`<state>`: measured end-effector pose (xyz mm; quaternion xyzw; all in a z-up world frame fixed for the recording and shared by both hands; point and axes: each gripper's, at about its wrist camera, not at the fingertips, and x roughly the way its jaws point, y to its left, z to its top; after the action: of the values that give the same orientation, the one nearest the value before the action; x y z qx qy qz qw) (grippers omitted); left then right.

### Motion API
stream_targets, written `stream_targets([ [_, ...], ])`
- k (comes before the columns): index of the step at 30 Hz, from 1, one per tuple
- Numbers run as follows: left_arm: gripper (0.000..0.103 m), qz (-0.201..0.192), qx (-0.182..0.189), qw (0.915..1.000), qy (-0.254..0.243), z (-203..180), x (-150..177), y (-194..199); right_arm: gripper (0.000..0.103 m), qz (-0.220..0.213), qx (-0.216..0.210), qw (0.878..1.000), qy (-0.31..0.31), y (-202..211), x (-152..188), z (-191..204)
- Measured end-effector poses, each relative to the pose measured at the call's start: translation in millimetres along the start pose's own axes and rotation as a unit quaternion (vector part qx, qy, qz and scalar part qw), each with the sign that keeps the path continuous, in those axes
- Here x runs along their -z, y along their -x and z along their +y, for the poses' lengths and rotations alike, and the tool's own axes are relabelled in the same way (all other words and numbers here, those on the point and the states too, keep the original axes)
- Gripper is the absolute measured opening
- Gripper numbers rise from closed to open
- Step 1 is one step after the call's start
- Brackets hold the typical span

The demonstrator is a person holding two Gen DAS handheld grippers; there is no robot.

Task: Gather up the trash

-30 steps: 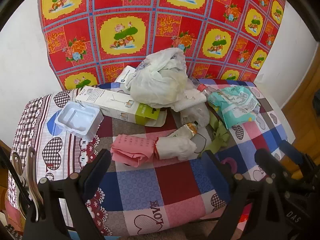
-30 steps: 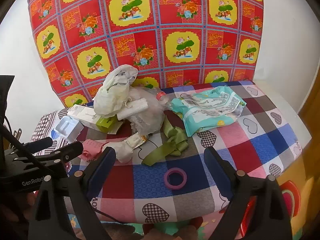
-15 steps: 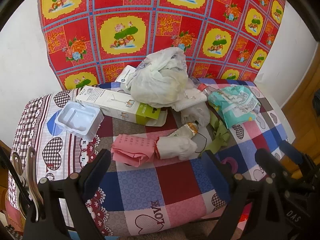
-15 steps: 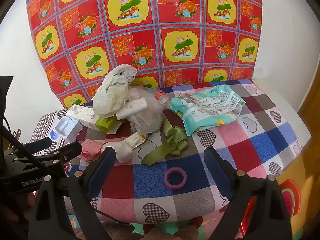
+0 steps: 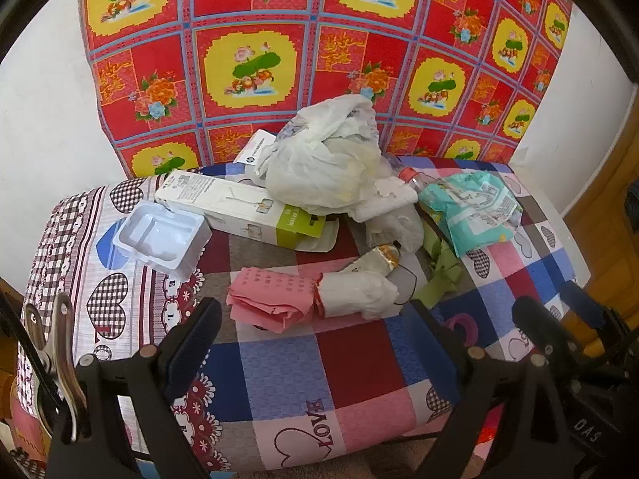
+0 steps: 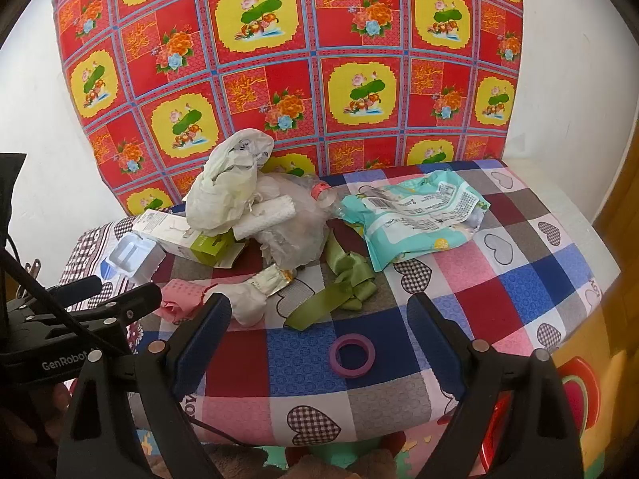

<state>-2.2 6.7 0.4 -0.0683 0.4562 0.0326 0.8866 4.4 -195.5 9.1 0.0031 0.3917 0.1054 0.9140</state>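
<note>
Trash lies on a patchwork-covered table (image 5: pixel 351 363). A white plastic bag (image 5: pixel 327 167) sits on a long white and green box (image 5: pixel 239 209). A white plastic tray (image 5: pixel 161 235), pink paper (image 5: pixel 275 299), a crumpled white wrapper (image 5: pixel 359 293), a teal packet (image 5: pixel 473 209), green ribbon (image 6: pixel 339 291) and a purple tape ring (image 6: pixel 353 355) lie around. My left gripper (image 5: pixel 315 331) is open and empty near the pink paper. My right gripper (image 6: pixel 319 323) is open and empty above the ring.
A red and yellow flowered cloth (image 5: pixel 303 52) hangs on the wall behind the table. A clear crushed bottle (image 6: pixel 319 199) lies in the pile. The left gripper also shows in the right wrist view (image 6: pixel 100 295). A wooden door (image 5: pixel 607 215) stands at the right.
Both views have barely shifted; the grippers stay open and nothing on the table has moved.
</note>
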Motion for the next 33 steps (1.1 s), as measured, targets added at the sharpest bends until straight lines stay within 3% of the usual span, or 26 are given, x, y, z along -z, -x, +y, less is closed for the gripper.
stream_targets([
  [16,0.093,-0.002,-0.004,1.0,0.006,11.5,0.3,2.2,0.092,-0.013,-0.006,1.0,0.014,4.8,-0.7,15.4],
  [33,0.093,0.01,-0.008,0.9991,0.04,47.9,0.1,-2.3,0.092,-0.008,-0.019,1.0,0.005,0.6,-1.7,23.7],
])
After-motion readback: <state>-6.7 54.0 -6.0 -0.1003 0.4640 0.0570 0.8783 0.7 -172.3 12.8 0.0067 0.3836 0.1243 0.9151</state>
